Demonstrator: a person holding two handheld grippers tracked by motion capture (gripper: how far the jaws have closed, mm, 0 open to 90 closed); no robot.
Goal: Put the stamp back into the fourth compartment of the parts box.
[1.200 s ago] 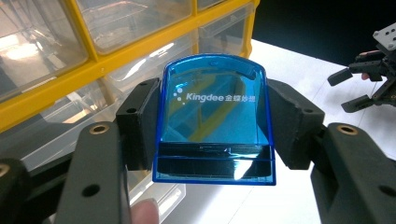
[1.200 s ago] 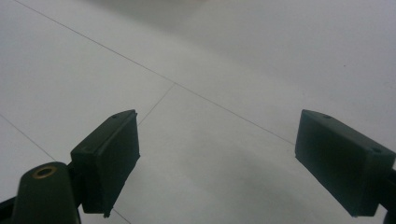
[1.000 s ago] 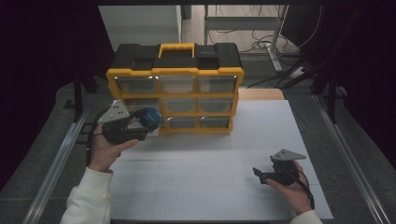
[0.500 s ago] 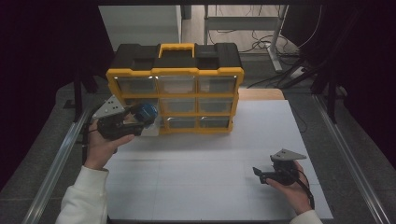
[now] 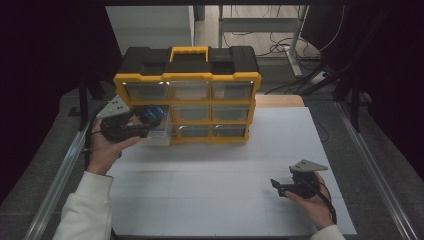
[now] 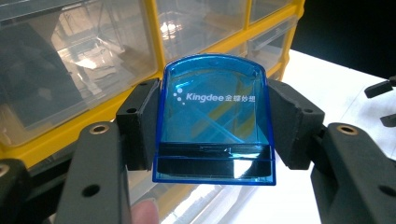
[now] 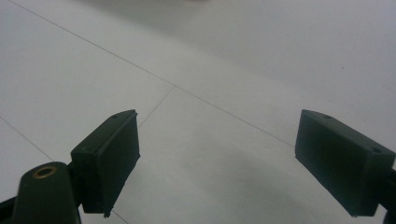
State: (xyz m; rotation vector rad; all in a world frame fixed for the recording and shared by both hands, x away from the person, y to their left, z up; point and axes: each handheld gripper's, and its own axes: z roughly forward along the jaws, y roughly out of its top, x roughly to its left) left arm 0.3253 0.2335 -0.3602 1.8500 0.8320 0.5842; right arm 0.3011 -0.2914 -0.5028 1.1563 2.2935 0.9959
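1. The left gripper [image 6: 212,135] pinches a blue clear plastic case [image 6: 214,119] between its fingers [image 6: 140,123], one on each side of the case.
2. The case is held off the worktop [image 5: 210,175], just in front of the yellow and black drawer cabinet [image 5: 187,80], by its lower left drawers.
3. A clear drawer [image 5: 157,134] juts out from the cabinet just beside the case.
4. The right gripper [image 5: 281,186] rests low over the worktop's near right part, well apart from the cabinet, its fingers [image 7: 109,158] spread wide with nothing between them.

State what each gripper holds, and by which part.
The left gripper clamps a blue case by its two side edges. The right gripper is open and holds nothing.
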